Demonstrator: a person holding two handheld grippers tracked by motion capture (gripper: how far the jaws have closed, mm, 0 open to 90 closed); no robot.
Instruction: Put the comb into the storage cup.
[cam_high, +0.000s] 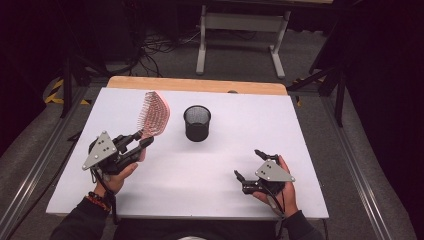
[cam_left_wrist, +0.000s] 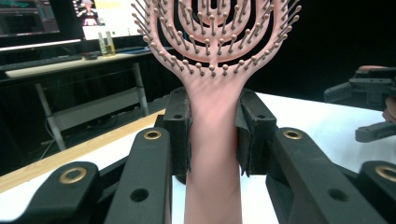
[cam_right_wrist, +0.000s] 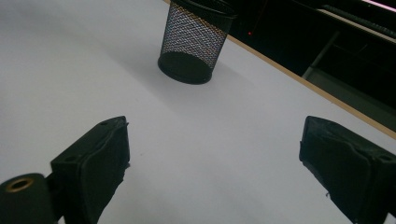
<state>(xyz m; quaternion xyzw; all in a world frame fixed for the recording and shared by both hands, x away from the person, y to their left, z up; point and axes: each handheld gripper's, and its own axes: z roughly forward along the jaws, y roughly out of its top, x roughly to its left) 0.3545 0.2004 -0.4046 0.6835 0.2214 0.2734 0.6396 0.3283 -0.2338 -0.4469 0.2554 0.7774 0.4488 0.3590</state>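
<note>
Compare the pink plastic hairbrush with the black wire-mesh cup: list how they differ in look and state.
The pink plastic hairbrush is flat, with open loops and bristles; the black wire-mesh cup is a round, fine-meshed container. The hairbrush is clamped by its handle in the left gripper; the cup stands upright and untouched on the white table. Both are openwork that you can see through.

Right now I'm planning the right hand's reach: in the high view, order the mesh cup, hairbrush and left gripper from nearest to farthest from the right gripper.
1. mesh cup, ahead and left of the right gripper.
2. left gripper, far left.
3. hairbrush, far left, raised; nearly level with the left gripper.
</note>
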